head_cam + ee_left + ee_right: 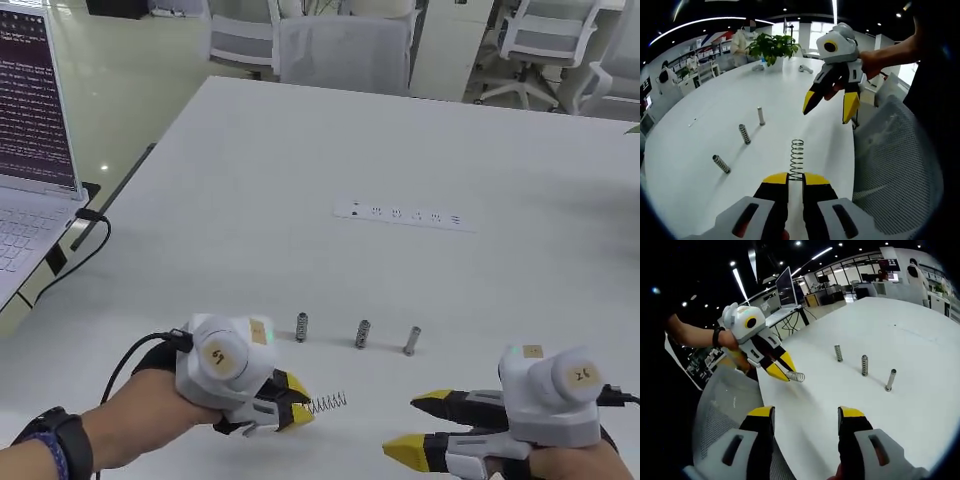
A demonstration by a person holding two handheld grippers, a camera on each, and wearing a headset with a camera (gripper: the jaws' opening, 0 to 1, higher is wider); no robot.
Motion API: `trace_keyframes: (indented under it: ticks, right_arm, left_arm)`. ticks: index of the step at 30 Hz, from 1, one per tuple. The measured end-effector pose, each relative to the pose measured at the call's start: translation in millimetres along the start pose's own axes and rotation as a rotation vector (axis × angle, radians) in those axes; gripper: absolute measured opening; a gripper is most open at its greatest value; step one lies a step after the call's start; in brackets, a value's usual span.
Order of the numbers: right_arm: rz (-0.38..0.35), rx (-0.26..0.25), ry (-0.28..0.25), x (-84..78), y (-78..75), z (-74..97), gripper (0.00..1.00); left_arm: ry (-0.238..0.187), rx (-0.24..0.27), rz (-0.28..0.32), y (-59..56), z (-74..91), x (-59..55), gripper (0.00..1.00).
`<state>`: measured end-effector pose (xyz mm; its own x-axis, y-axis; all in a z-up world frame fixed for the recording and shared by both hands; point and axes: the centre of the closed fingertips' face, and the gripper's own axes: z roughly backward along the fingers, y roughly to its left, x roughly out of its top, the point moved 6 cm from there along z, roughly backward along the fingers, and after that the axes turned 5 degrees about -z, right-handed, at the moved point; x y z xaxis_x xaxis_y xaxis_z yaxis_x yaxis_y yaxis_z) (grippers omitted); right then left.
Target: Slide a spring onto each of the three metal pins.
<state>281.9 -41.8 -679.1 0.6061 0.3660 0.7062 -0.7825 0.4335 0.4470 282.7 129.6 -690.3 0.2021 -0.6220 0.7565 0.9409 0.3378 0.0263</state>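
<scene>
Three metal pins stand in a row on the white table (300,160). The left pin (302,327) and the middle pin (363,334) each wear a spring; the right pin (411,341) is bare. My left gripper (298,402) is shut on one end of a loose spring (328,403), which sticks out toward the right, in front of the row. In the left gripper view the spring (797,159) reaches forward from the closed jaws, with the bare pin (761,115) beyond. My right gripper (412,425) is open and holds nothing, near the table's front edge, below the bare pin (890,380).
A white power strip (404,214) lies flat beyond the pins. An open laptop (25,130) with a black cable (90,240) sits on a side surface to the left. Grey office chairs (340,50) stand past the far edge.
</scene>
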Motion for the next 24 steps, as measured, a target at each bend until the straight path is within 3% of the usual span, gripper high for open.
trace_keyframes:
  ticks: [24]
  right_arm:
    - [0.041,0.115,-0.013,17.2,14.8,-22.3,0.33]
  left_arm:
    - [-0.048,-0.037,-0.043,-16.8,-6.1,22.9,0.02]
